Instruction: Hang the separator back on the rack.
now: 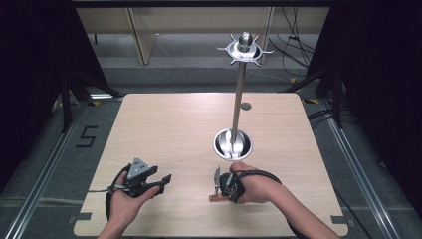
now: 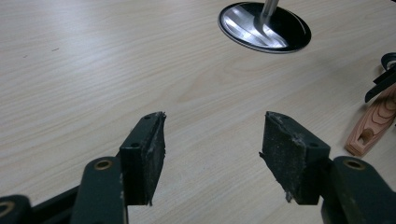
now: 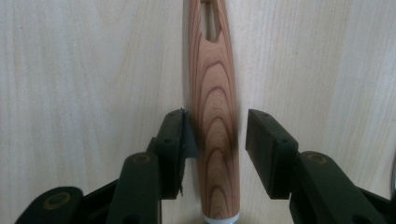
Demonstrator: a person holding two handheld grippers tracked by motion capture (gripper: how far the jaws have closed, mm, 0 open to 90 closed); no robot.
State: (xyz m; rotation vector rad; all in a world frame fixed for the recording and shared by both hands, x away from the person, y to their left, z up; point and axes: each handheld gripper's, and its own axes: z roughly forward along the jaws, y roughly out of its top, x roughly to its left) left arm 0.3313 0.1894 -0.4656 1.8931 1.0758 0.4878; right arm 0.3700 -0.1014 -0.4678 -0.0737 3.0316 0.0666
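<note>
Handle of reddish grained wood with a slot (image 3: 215, 121) lies flat at the near table edge, between the right gripper (image 3: 217, 140)'s jaws — left pad touching, right apart, not clamped. Left gripper (image 2: 212, 149) gapes wide, empty. Tall steel stand on a round base (image 1: 233, 143) rises just beyond.

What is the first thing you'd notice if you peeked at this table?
Probably the tall shiny metal stand, rising from its round base right of the table's middle, with a spiky crown on top. Next, near the front edge, the right gripper has its jaws on either side of a wooden handle, not quite closed. The left gripper is open over bare table.
</note>
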